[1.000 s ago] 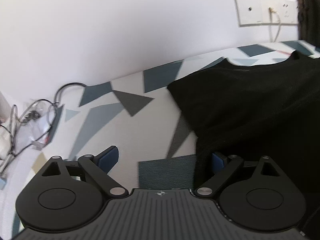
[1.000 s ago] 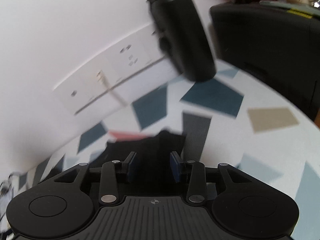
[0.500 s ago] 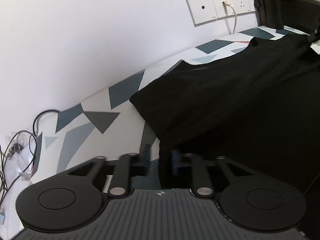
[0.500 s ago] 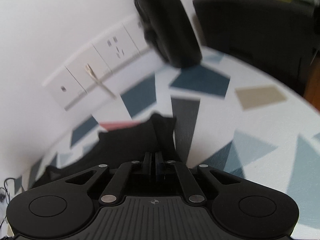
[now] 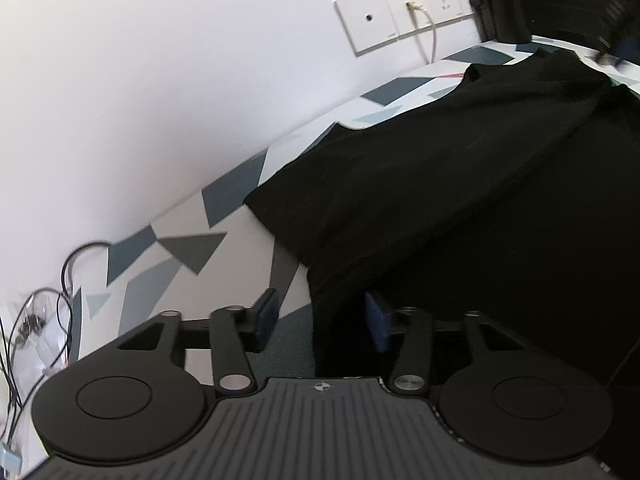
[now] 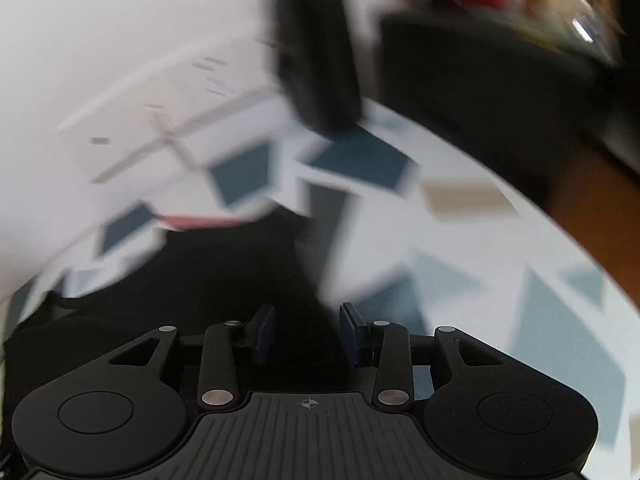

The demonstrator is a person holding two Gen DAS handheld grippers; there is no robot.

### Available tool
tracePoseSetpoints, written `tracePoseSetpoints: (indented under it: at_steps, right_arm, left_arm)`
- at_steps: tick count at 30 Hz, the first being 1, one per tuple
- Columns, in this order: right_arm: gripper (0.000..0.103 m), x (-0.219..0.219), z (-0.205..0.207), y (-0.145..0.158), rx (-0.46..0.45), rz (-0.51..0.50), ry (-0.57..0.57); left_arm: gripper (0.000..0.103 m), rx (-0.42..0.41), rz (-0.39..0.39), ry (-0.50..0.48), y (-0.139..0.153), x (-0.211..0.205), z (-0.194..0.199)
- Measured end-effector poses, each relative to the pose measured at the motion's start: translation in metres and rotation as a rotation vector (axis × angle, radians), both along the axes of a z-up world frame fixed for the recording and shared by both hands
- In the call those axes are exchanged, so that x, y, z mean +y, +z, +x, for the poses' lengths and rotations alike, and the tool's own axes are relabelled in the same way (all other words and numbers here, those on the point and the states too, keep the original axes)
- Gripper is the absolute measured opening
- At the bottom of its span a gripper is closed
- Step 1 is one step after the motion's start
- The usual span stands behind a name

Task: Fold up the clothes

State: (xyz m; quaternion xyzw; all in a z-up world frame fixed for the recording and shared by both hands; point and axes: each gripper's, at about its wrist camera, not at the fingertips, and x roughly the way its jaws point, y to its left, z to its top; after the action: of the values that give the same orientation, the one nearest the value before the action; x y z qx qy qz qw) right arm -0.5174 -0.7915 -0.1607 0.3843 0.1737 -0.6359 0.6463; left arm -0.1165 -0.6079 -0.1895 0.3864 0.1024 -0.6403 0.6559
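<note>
A black garment lies spread over a table with a grey and blue triangle-patterned cover. My left gripper sits low at the garment's near left edge. Its jaws are opening, and the cloth's edge lies between the blue pads without being pressed. In the blurred right wrist view, a narrow corner of the garment runs toward the wall. My right gripper is over that corner. Its jaws are opening too, with black cloth between the pads, loose.
White wall sockets with a plugged cable line the wall behind the table. A black bottle and a black case stand at the far end. Tangled cables lie at the left. Brown floor shows past the right edge.
Both grippers closed on the cloth half a second ago and have since reopened. The left view has rolled and shifted along the garment's edge. The right view has moved and is now blurred.
</note>
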Motion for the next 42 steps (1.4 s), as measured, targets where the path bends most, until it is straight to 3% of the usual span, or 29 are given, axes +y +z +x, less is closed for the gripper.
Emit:
tracePoseSetpoints:
  at_steps: [2,4,6,8,12,15,21,22,25,30,33,39,40,42]
  right_arm:
    - [0.034,-0.01,0.029,0.013,-0.001,-0.056,0.11]
    - [0.034,-0.023,0.065,0.024,-0.022,-0.095,0.249]
    - [0.035,-0.038,0.11,0.028,-0.056,-0.105,0.43]
    - [0.044,-0.052,0.162,0.03,-0.052,-0.126,0.605]
    - [0.048,-0.074,0.245,0.012,-0.078,-0.1,0.844]
    - [0.047,-0.085,0.292,-0.005,-0.027,-0.068,0.945]
    - [0.047,-0.095,0.332,-0.017,0.109,-0.045,1.05]
    - [0.04,-0.094,0.335,-0.018,0.13,-0.041,1.072]
    - [0.006,-0.092,0.343,-0.022,0.21,-0.026,1.131]
    - [0.003,-0.088,0.342,-0.022,0.23,-0.049,1.138]
    - [0.002,-0.096,0.34,-0.019,0.216,-0.105,1.063]
    - [0.002,-0.116,0.335,-0.031,0.162,-0.075,0.958]
    - [0.003,-0.114,0.335,-0.033,0.165,-0.083,0.955]
    - [0.02,-0.114,0.33,-0.031,0.133,-0.081,0.924]
  left_arm:
    - [0.047,0.019,0.0,-0.009,-0.001,-0.001,-0.002]
    - [0.039,0.048,0.0,-0.002,-0.001,-0.002,-0.002]
    - [0.022,0.074,0.005,0.007,-0.002,-0.005,0.0]
    - [0.017,0.091,0.005,0.014,-0.002,-0.006,0.002]
    - [0.016,0.112,-0.003,0.038,-0.004,-0.008,0.004]
    - [0.015,0.117,-0.013,0.045,-0.005,-0.005,0.003]
    - [0.013,0.138,-0.027,0.046,-0.007,-0.002,0.007]
    - [0.013,0.138,-0.029,0.044,-0.007,-0.001,0.007]
    - [0.013,0.143,-0.034,0.04,-0.008,0.0,0.009]
    - [0.01,0.159,-0.04,0.042,-0.008,0.0,0.011]
    - [0.008,0.149,-0.043,0.053,-0.009,0.002,0.014]
    - [0.008,0.164,-0.041,0.097,-0.01,0.003,0.024]
    - [0.01,0.152,-0.04,0.099,-0.01,0.003,0.023]
    - [0.023,0.139,-0.033,0.11,-0.008,0.004,0.022]
